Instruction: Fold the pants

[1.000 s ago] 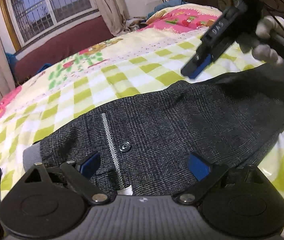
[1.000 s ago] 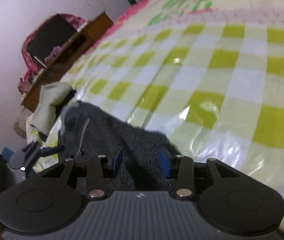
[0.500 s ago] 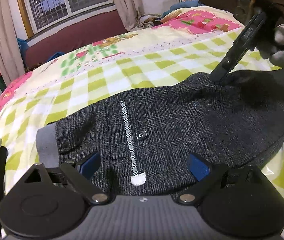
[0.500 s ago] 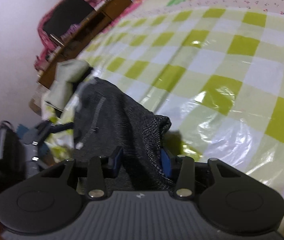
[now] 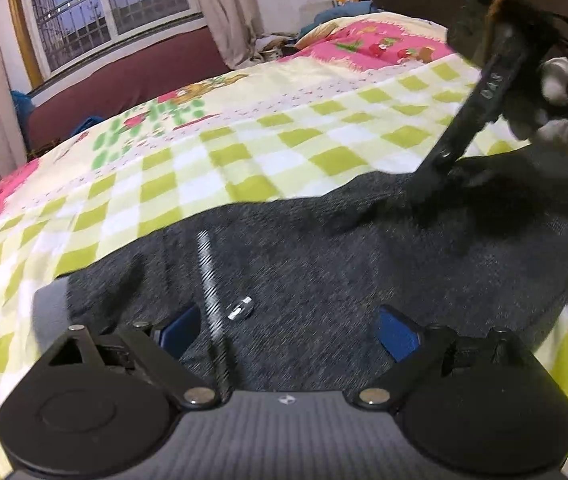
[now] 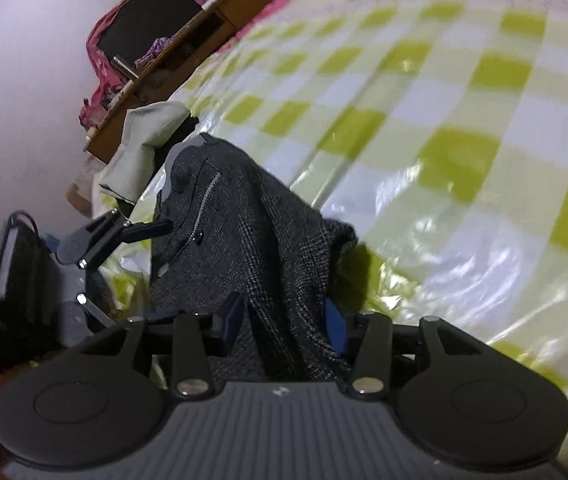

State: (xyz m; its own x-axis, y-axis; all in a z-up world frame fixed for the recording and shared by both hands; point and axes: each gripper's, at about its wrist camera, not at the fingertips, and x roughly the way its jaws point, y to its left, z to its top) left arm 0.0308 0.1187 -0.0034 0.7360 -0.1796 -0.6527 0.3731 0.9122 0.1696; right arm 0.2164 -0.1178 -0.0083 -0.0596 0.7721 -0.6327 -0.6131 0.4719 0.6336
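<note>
Now, going from the left: one pair of dark grey woven pants [image 5: 324, 280] lies spread across the bed's green-and-white checked cover [image 5: 204, 168], with its grey elastic waistband [image 5: 50, 300] at the left end, a pale patterned stripe and a single metal button [image 5: 240, 308] just right of it. The left gripper [image 5: 290, 330] rests over this waist part with its blue pads standing wide apart, the cloth lying loose between them; nothing is gripped. Further right, the right gripper [image 6: 282, 316] has a raised fold of the same pants between its pads. Its jaws have just been opening, and the pads now seem to stand slightly off the cloth, so I judge the grip released, though the fabric still stands bunched there.

The step in hand looks like laying one part of the pants over another, the fold just set down. Next, the right gripper would need to back clear without dragging the cloth, then the crease wants smoothing. Counted: one pair of pants, two grippers, one button.
</note>
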